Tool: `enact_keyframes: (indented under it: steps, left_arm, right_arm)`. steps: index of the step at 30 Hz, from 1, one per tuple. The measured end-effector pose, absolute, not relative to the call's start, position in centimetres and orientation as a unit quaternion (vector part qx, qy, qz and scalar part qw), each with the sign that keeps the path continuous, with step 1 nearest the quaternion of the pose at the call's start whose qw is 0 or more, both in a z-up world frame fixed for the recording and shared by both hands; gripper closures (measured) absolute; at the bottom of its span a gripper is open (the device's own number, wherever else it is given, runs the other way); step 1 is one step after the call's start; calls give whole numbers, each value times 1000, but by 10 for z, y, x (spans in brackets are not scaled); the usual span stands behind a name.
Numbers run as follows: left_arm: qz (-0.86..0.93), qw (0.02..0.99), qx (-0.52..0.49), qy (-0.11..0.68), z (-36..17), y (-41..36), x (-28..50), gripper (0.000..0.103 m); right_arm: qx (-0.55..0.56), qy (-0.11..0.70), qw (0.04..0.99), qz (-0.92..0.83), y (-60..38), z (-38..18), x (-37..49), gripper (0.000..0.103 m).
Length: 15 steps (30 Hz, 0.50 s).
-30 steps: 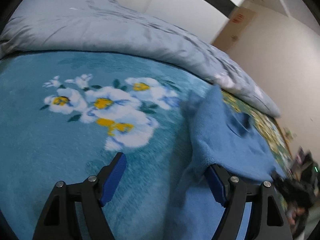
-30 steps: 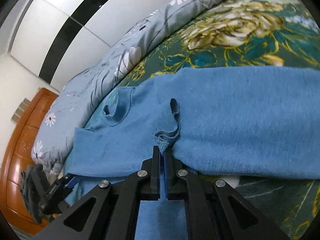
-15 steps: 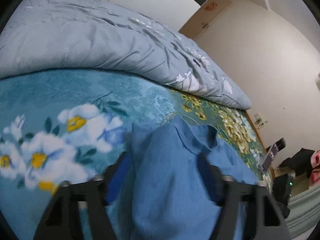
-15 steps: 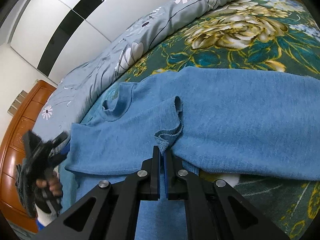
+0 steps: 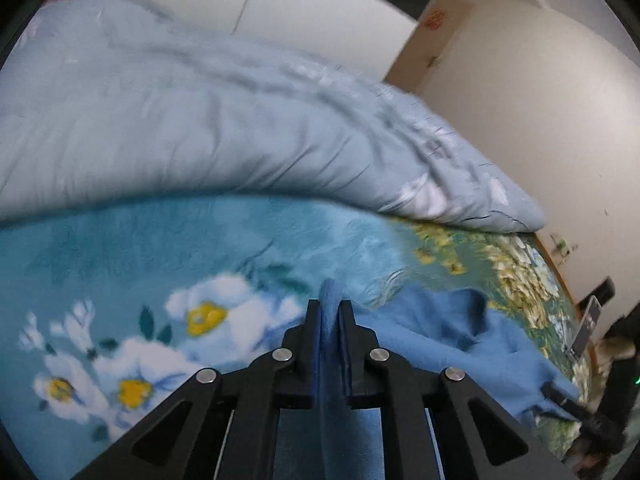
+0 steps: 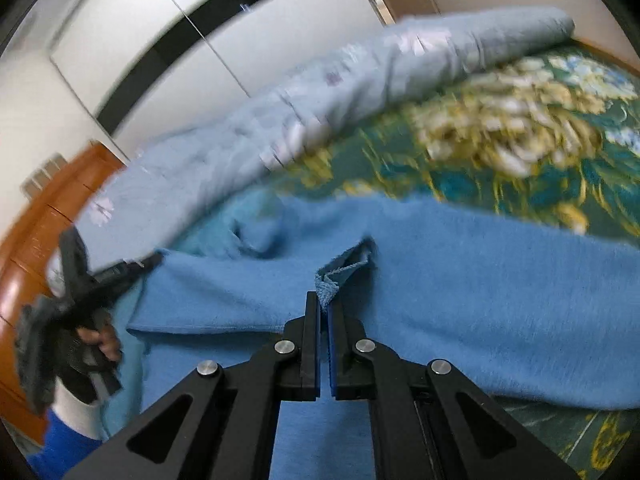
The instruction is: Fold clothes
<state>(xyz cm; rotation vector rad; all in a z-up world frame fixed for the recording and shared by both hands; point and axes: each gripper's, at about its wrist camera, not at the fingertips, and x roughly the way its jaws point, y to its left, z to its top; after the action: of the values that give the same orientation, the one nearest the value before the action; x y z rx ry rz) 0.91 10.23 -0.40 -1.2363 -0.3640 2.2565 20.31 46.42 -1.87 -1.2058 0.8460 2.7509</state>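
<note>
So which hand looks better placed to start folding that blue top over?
Probably neither alone: the left gripper, whose jaws have just been closing, pinches one edge of the blue top, and the right gripper already clamps another bunched edge.

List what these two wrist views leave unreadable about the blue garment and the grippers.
- Blue garment: near hem cut off by the bottom edge, right wrist view.
- Its far side: motion blur, both views.
- Pinched part: covered by the left gripper fingers, left wrist view.
- Right gripper: small and blurred at the edge, left wrist view.
</note>
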Motion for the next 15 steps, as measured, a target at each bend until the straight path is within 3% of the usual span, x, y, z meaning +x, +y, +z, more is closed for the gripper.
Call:
enact_keyframes:
  steps: [5,7,10,15]
  left_arm:
    - [805,257,-485,-226,-32,74,6,65]
    - [793,276,-484,-245,-31,70,4,59]
    - [785,285,-488,-254,-25,74,-2,42]
    - [772,272,-524,-234,-28,93,-17,44]
  right_arm:
    - [-415,272,9,868,461,-41,207,100]
    - [-416,273,6,867,463,-40,205,100]
    - [-416,275,1,867,466,-40,202,100]
    - [-403,305,-8,863,474,-37,201,99]
